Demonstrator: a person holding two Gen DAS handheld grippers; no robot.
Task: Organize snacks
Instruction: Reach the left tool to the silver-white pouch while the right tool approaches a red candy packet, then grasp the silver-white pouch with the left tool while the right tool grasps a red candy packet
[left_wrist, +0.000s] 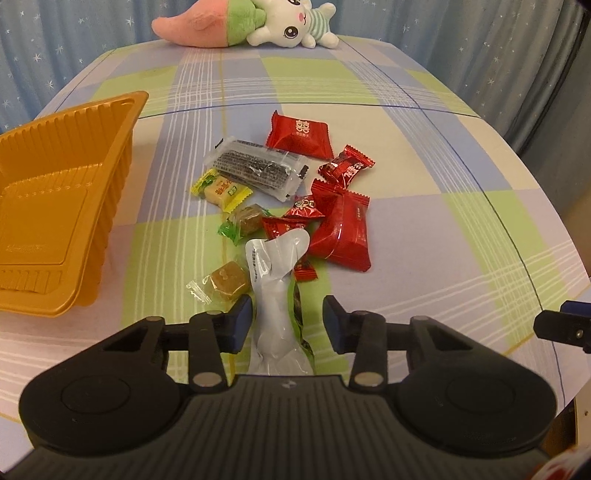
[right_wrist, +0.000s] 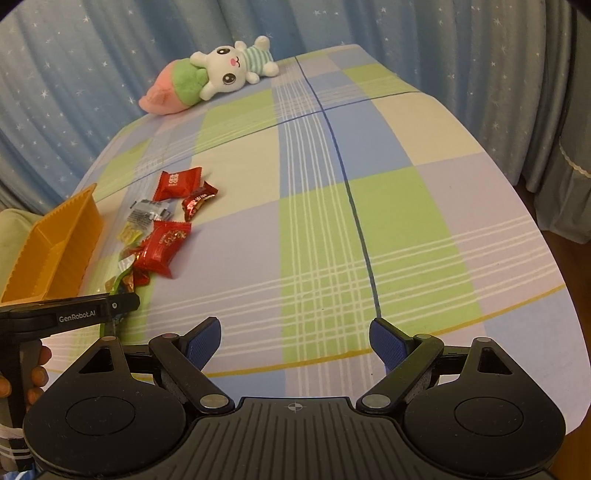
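Snacks lie heaped on the plaid-covered worktop (left_wrist: 424, 166) ahead of your left claw (left_wrist: 288, 325), whose blue pads (left_wrist: 242, 321) straddle a white-and-silver packet (left_wrist: 275, 280); the left pad sits right against its edge while a gap shows at the right pad, so the jaws stand apart around the packet rather than pinching it. Just left of that packet rests a clear-wrapped brown candy (left_wrist: 225, 282), and beyond it a green-wrapped brown candy (left_wrist: 245, 221), a yellow-wrapped candy (left_wrist: 221, 190), and a long clear packet of dark sesame bars (left_wrist: 255, 168). Red pieces cluster to the right: a large red pouch (left_wrist: 343, 230) near the white packet's far end, a small red twist candy (left_wrist: 347, 166), and another red pouch (left_wrist: 297, 134) farthest off. Your orange plastic tray (left_wrist: 55, 206) sits empty at the left, well apart from the heap, and a plush rabbit with a pink carrot (left_wrist: 255, 22) lies at the far edge. From your right wrist, your right claw (right_wrist: 295, 338) hangs spread wide over bare cloth, nothing between its pads. At the left of that view your other gripper (right_wrist: 74, 314) reaches in toward the heap, fingers (right_wrist: 38, 376) wrapped on its handle, with the tray (right_wrist: 62, 243) beside the pile of red pouches (right_wrist: 162, 243).
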